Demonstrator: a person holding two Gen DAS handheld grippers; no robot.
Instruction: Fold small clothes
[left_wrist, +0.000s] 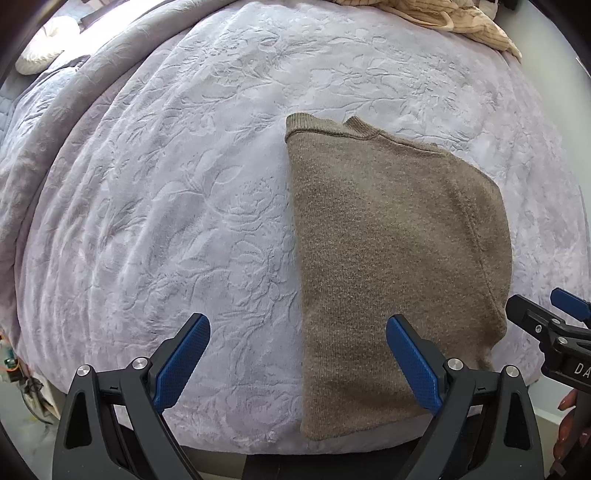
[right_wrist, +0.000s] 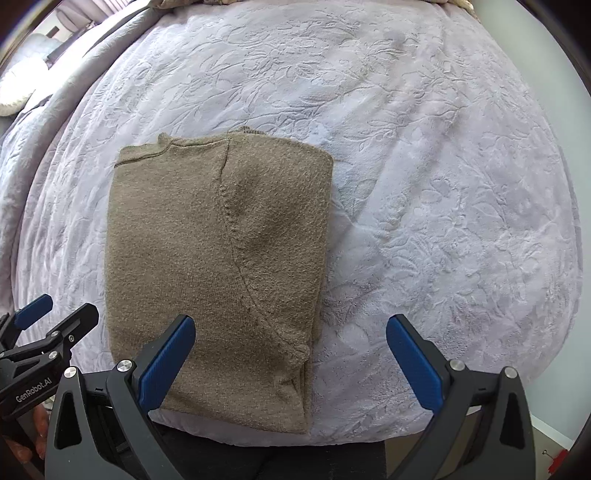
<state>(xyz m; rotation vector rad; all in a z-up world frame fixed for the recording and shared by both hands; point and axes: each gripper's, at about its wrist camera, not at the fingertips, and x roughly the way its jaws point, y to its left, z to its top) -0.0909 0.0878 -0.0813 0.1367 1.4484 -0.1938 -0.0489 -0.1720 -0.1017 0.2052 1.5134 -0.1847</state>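
While the sweater (left_wrist: 395, 236) lay folded beneath us on the bed (left_wrist: 177, 177), our left claw (left_wrist: 297, 360) and right claw (right_wrist: 290, 360) gaped wide, empty.

Bed (left_wrist: 184, 184) covered with a pale lilac spread embossed with a floral pattern, bunched into folds along its left side. One folded brown knit garment (left_wrist: 388, 240) lies flat near the front edge. A crumpled beige striped garment (left_wrist: 461, 18) sits at the far right edge.
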